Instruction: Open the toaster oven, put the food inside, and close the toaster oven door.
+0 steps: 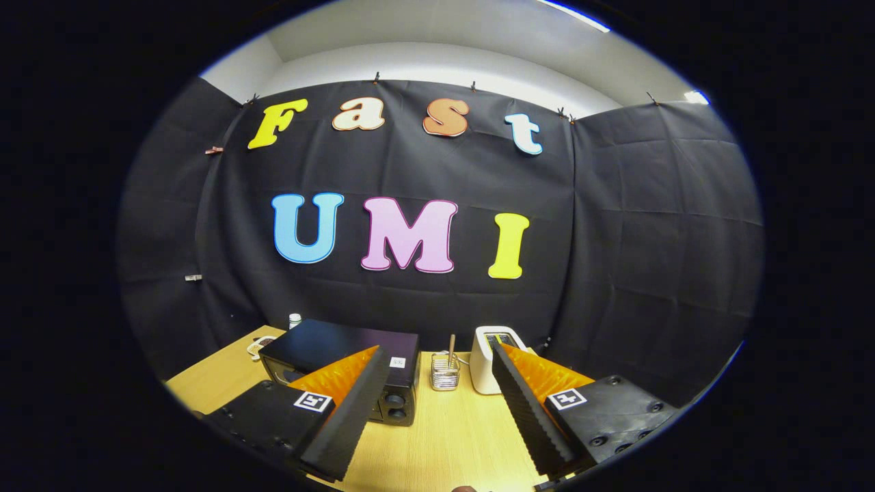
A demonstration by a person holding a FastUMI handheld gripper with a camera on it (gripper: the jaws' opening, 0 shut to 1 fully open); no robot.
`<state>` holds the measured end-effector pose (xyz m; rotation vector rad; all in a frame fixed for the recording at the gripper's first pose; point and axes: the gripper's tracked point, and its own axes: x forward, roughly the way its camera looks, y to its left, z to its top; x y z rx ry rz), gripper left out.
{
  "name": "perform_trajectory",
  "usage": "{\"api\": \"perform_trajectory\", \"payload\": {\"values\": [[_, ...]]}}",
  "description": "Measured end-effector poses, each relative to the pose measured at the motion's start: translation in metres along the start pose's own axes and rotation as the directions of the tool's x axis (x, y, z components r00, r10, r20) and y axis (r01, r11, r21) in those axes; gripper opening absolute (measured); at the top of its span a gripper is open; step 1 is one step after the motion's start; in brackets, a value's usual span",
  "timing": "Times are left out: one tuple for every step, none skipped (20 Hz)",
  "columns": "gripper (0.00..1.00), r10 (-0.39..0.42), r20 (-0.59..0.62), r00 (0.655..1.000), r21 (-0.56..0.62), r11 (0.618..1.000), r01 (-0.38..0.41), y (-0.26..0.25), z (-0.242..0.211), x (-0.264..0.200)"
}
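Note:
A black toaster oven (342,352) stands on the wooden table (444,430), partly behind my left finger, with two round knobs on its right side; its door looks closed. My gripper (441,359) is held above the table in front of the oven, its fingers wide apart with nothing between them. The left fingertip (379,359) overlaps the oven's front. I can pick out no food item.
A small wire basket (445,372) with a wooden stick in it stands just right of the oven. Beside it is a white pop-up toaster (491,359), behind my right finger. A small white bottle (294,320) and a white object (256,347) lie behind and left of the oven.

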<state>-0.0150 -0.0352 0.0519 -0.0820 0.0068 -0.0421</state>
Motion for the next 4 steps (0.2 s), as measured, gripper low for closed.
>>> {"api": "perform_trajectory", "payload": {"values": [[0.98, -0.001, 0.004, 1.000, -0.002, 1.000, 0.001, 0.0010, 0.0008, 0.0019], [0.98, -0.002, 0.004, 1.000, -0.005, 1.000, 0.002, 0.0004, -0.0004, 0.0041], [0.98, -0.002, 0.004, 1.000, -0.008, 1.000, 0.002, 0.0010, -0.0004, 0.0052], [0.98, -0.004, 0.005, 1.000, -0.010, 1.000, 0.004, 0.0013, -0.0005, 0.0070]]}}
